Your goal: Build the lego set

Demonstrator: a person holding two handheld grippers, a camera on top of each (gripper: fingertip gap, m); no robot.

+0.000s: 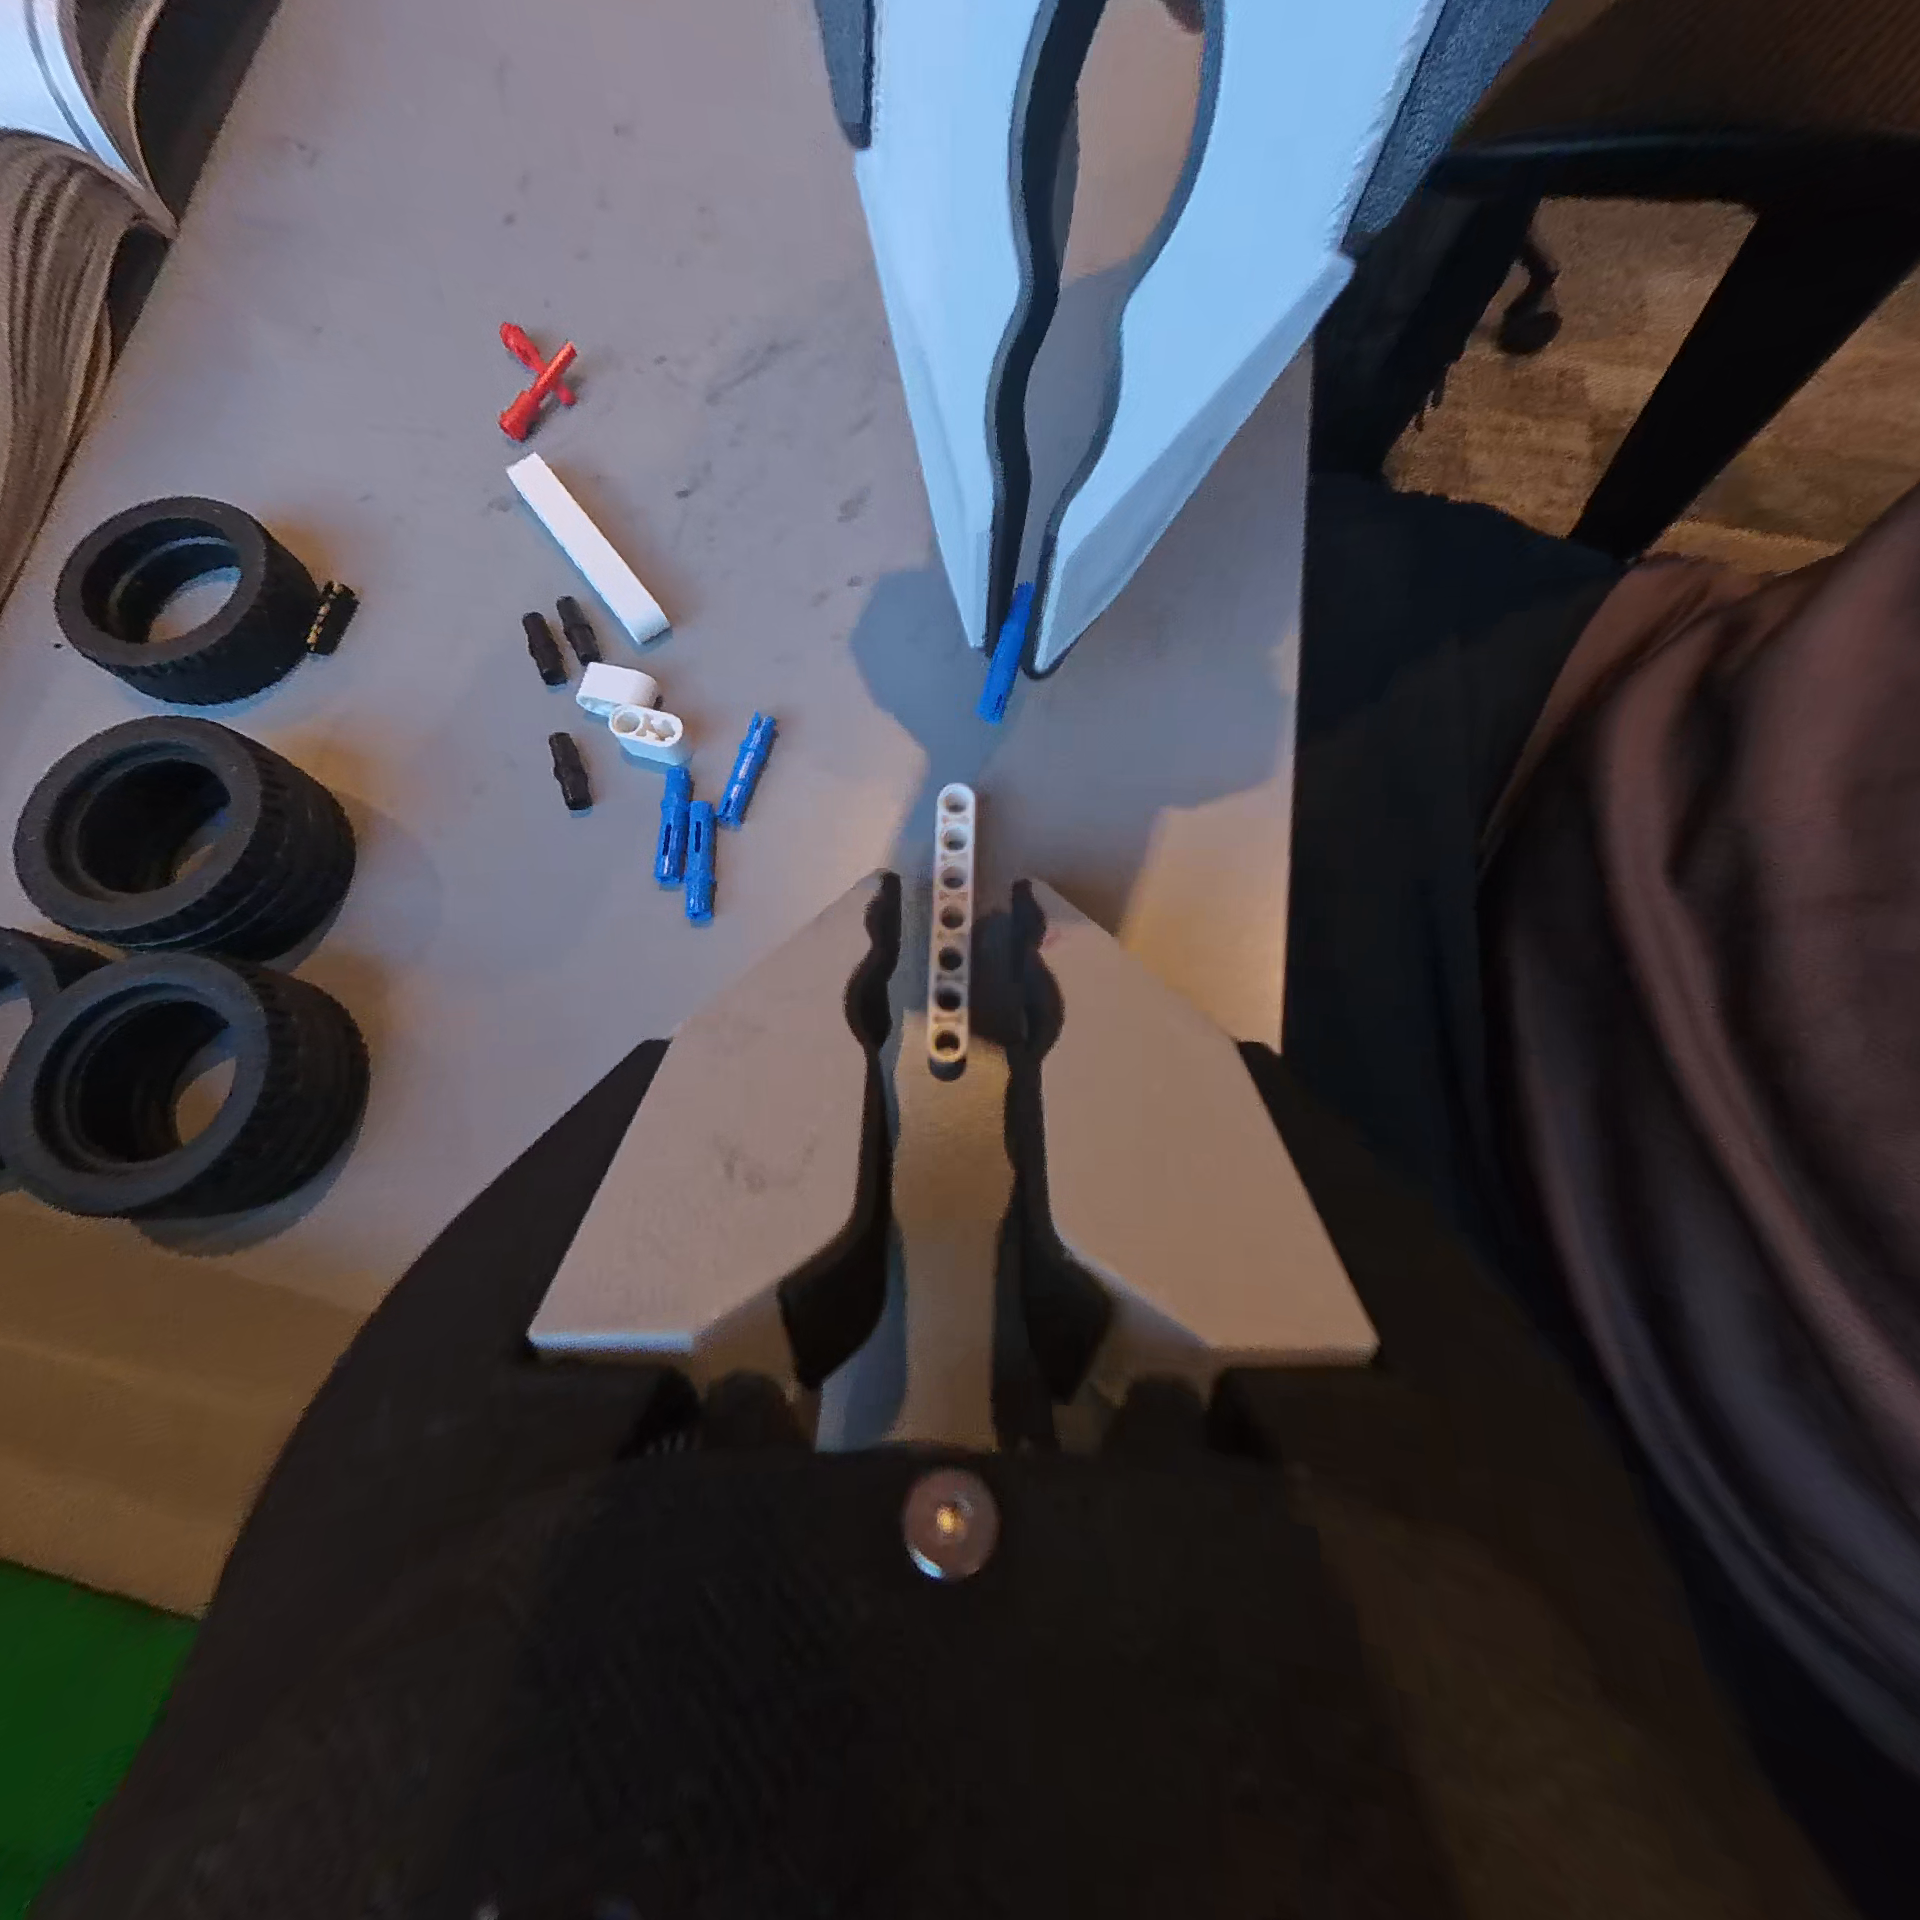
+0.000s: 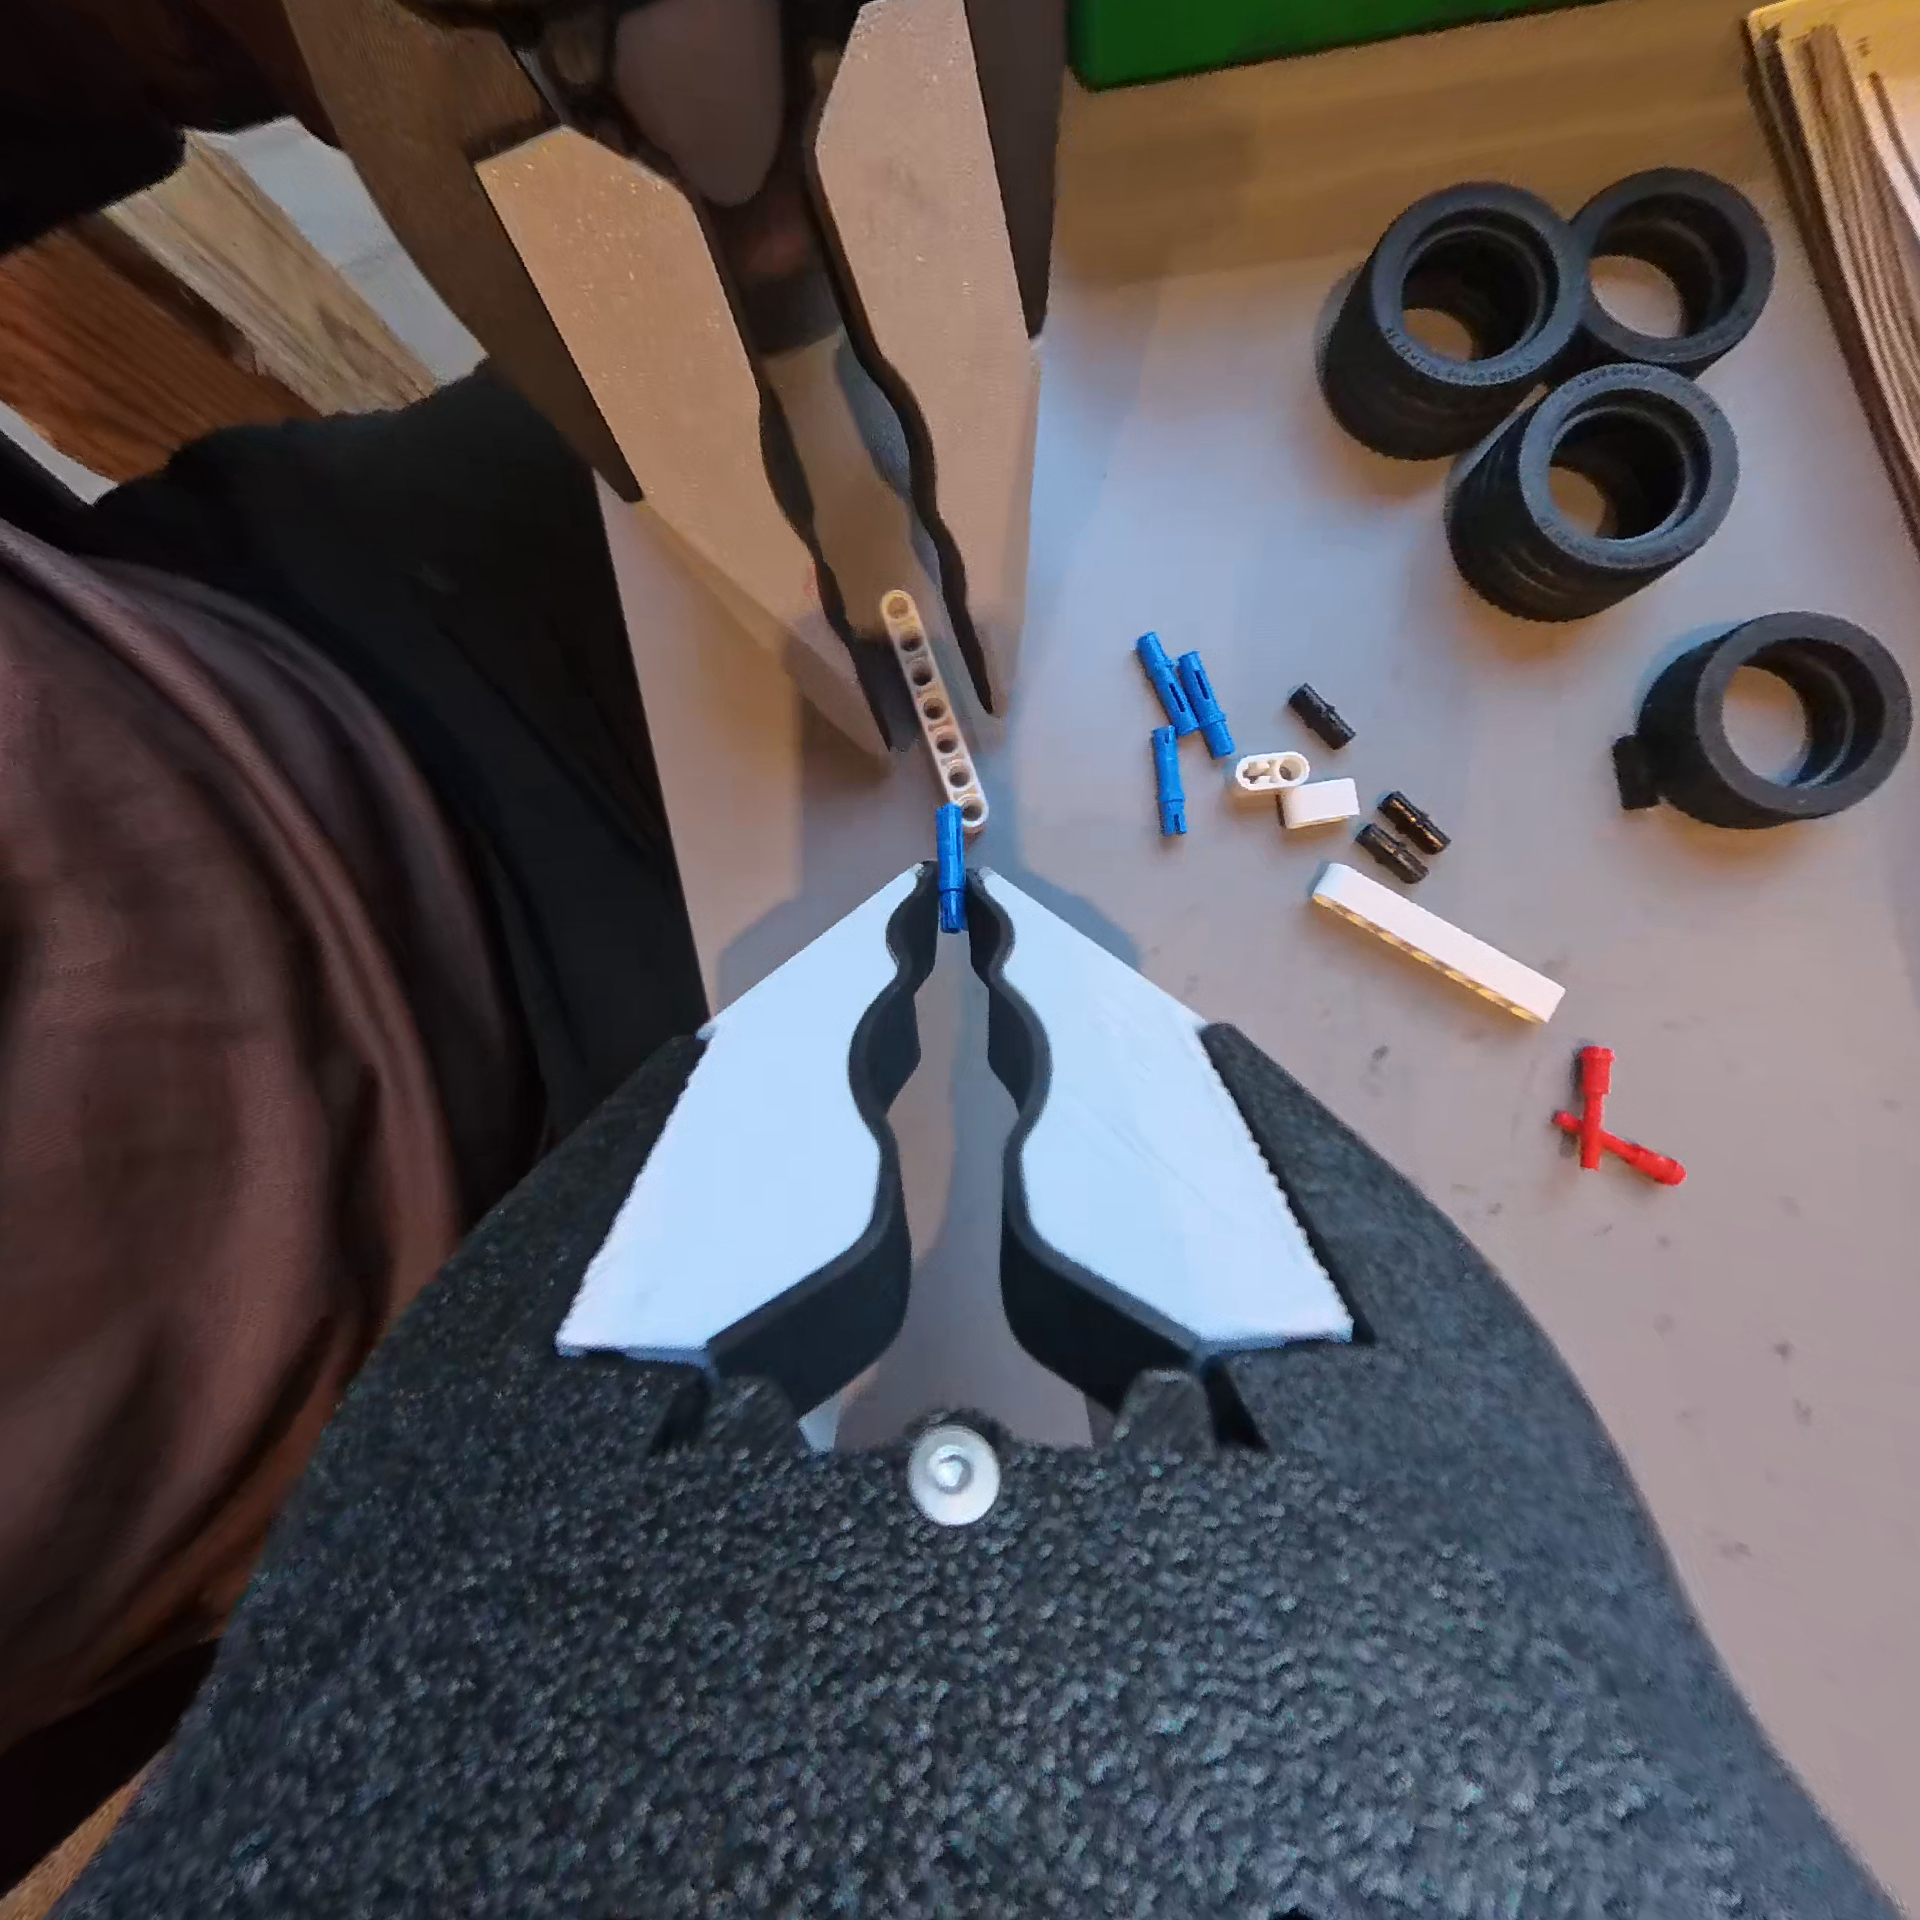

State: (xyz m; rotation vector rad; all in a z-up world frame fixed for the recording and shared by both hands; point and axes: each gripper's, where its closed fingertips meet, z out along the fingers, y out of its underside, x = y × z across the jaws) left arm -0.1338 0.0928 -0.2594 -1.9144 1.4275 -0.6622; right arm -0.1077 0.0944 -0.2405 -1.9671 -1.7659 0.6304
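Observation:
My left gripper [image 1: 953, 888], with grey fingers, is shut on a pale beam with a row of holes [image 1: 953, 925] and holds it above the grey table [image 1: 416, 260]. The beam sticks out past the fingertips. My right gripper [image 2: 951, 878], with white fingers, is shut on a blue pin [image 2: 950, 868] at its tips. The two grippers face each other. The pin's free end is right by the beam's end hole [image 2: 974, 812]; whether they touch is unclear. The left wrist view shows the right gripper [image 1: 1008, 657] and its pin [image 1: 1006, 649] a little beyond the beam.
Loose on the table are three blue pins [image 1: 696, 821], three black pins [image 1: 551, 644], two short white connectors [image 1: 634, 712], a long white beam [image 1: 587, 545] and red axle pieces [image 1: 535, 379]. Several black tyres [image 1: 177, 831] stand at one side. A person's dark clothing [image 1: 1714, 1039] is past the table edge. The grippers' ends are close to 4 centimeters from one another.

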